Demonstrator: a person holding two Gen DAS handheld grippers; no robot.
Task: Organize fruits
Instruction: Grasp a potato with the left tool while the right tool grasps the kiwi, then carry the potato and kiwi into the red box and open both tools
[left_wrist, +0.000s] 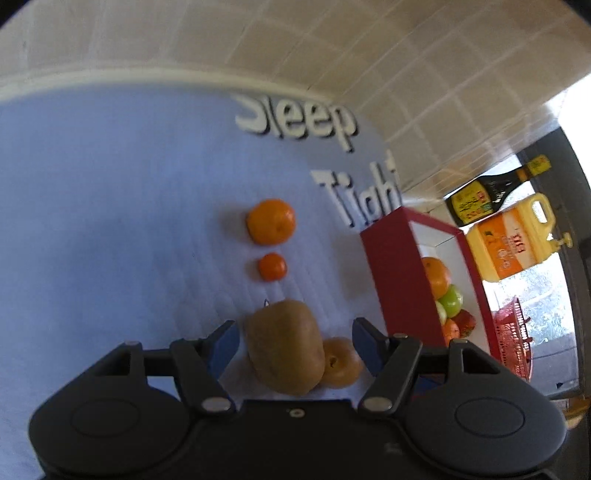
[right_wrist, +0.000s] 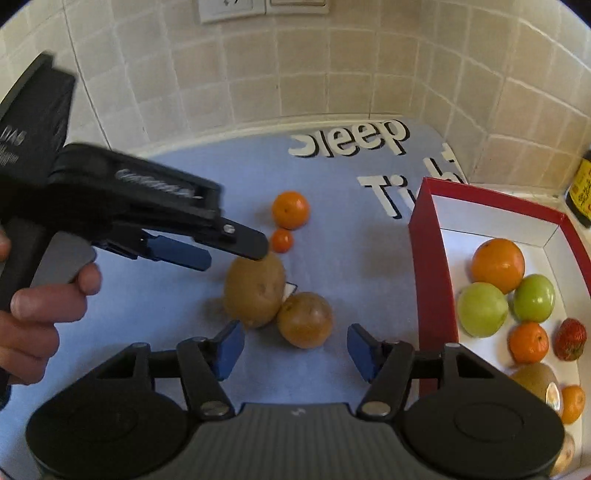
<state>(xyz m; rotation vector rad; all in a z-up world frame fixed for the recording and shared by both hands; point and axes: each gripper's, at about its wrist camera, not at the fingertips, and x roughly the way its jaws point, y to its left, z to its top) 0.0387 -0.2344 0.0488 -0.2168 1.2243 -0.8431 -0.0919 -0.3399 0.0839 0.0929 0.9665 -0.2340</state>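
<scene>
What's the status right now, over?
Left gripper open, straddling brown potato-like fruit. Right gripper open, empty. Round brown fruit touching it. Red box part filled.

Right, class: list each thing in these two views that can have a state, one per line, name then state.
left gripper: open, jaws either side of the kiwi
right gripper: open, holding nothing
kiwi: on the blue mat, touching the brown round fruit
brown round fruit: on the mat, ungripped
large orange: on the mat, loose
small orange: on the mat, loose
red box: open-topped, partly filled with fruit
dark bottle: capped
</scene>
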